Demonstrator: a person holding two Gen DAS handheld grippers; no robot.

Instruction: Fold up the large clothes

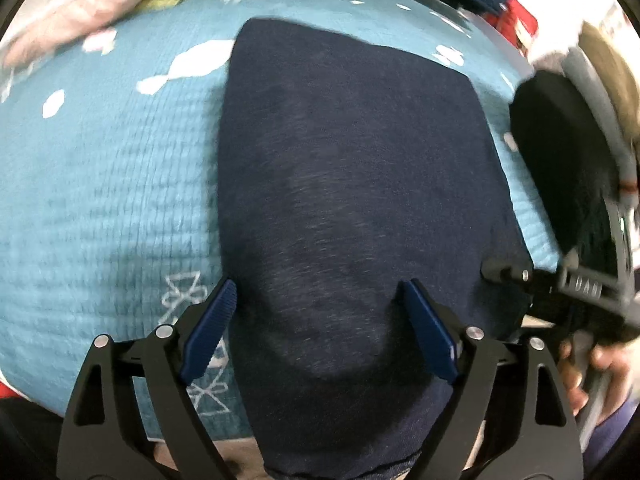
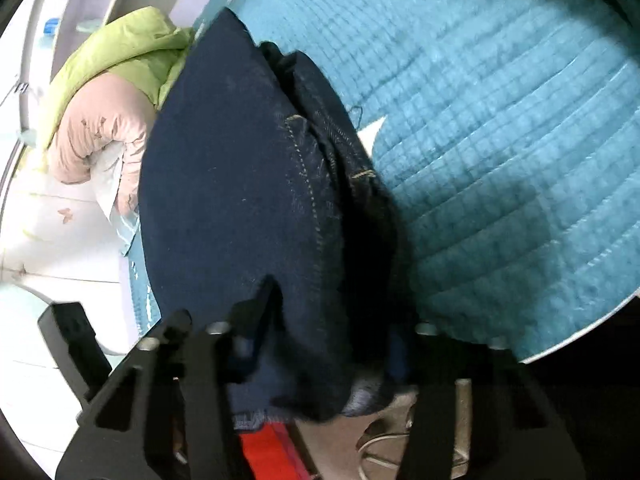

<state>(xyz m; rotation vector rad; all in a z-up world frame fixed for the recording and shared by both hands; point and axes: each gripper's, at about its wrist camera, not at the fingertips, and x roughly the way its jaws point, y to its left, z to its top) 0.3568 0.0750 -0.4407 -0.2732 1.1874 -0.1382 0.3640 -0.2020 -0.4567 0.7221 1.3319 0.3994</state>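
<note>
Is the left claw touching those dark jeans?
Cannot tell: in the left wrist view, the open left claw straddles the jeans; no contact or gap shows.

This looks like a bedroom in a home. A soft blue blanket [image 1: 100, 184] with white shapes covers a bed. A rolled-up pink quilt [image 2: 100, 132] and a green one [image 2: 120, 48] lie at its edge. Beside the bed is a pale tiled floor [image 2: 60, 240]
</note>
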